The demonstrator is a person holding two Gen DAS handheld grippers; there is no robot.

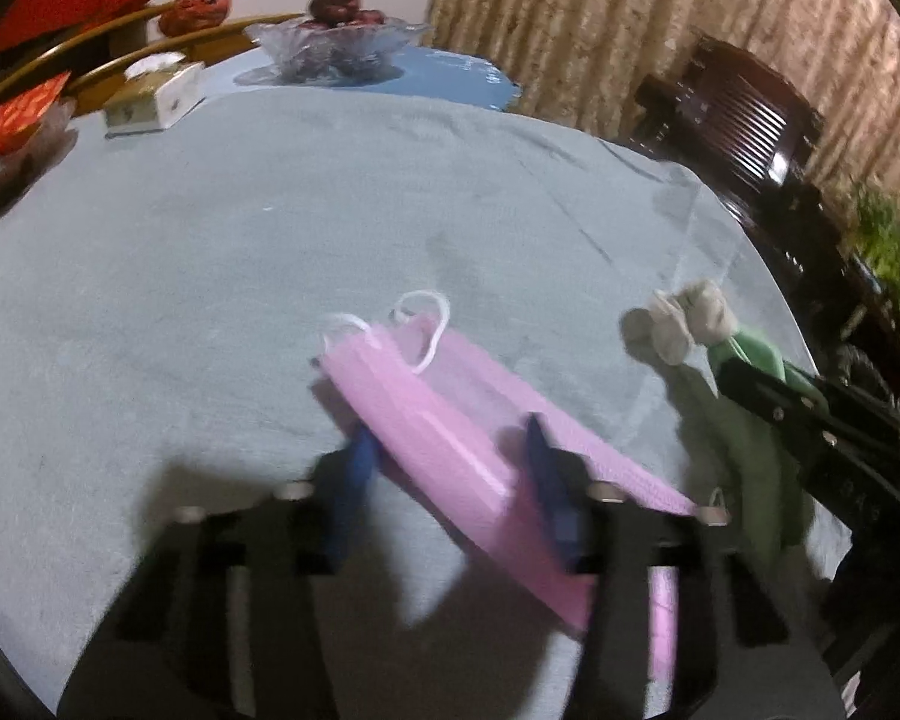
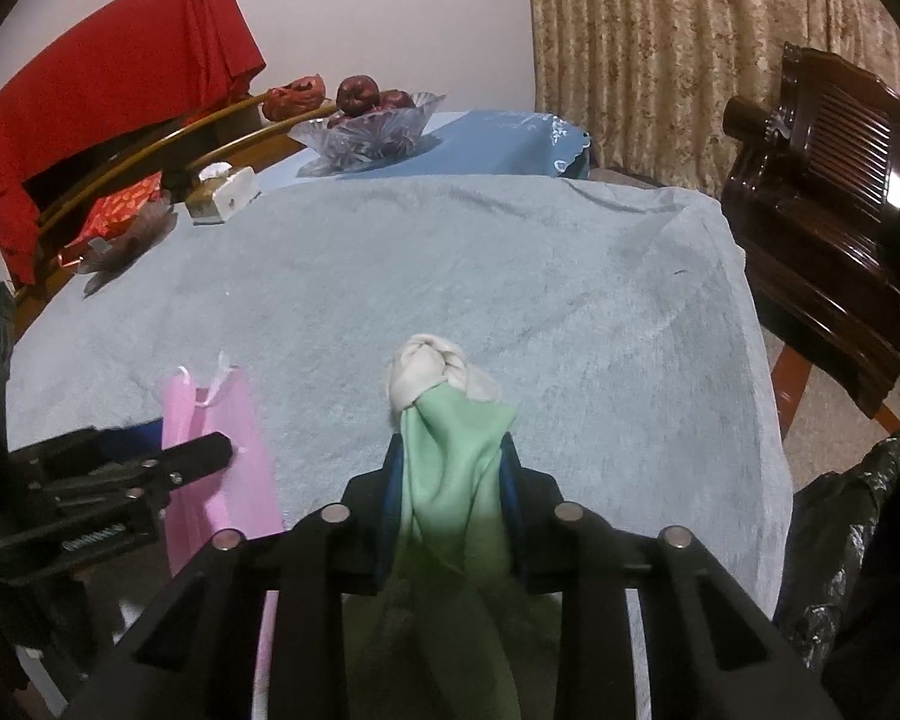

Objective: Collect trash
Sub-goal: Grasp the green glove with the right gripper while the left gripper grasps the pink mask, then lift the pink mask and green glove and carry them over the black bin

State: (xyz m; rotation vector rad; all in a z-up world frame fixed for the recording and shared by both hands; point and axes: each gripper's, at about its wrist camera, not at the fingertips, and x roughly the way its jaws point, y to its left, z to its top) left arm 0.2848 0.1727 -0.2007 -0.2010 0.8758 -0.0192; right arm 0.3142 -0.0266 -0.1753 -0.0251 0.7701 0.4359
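A pink face mask with white ear loops lies on the grey-blue towel that covers the table. It is bunched between the blue fingers of my left gripper, which is shut on it. In the right wrist view the mask hangs over the near table edge beside the left gripper. My right gripper is shut on a soft green piece with a white knotted wad at its tip. The left wrist view shows that green piece and the right gripper at the right.
At the far end of the table stand a glass bowl of red fruit, a tissue box and red packets. A dark wooden chair stands to the right. A black plastic bag hangs beside the table's near right corner.
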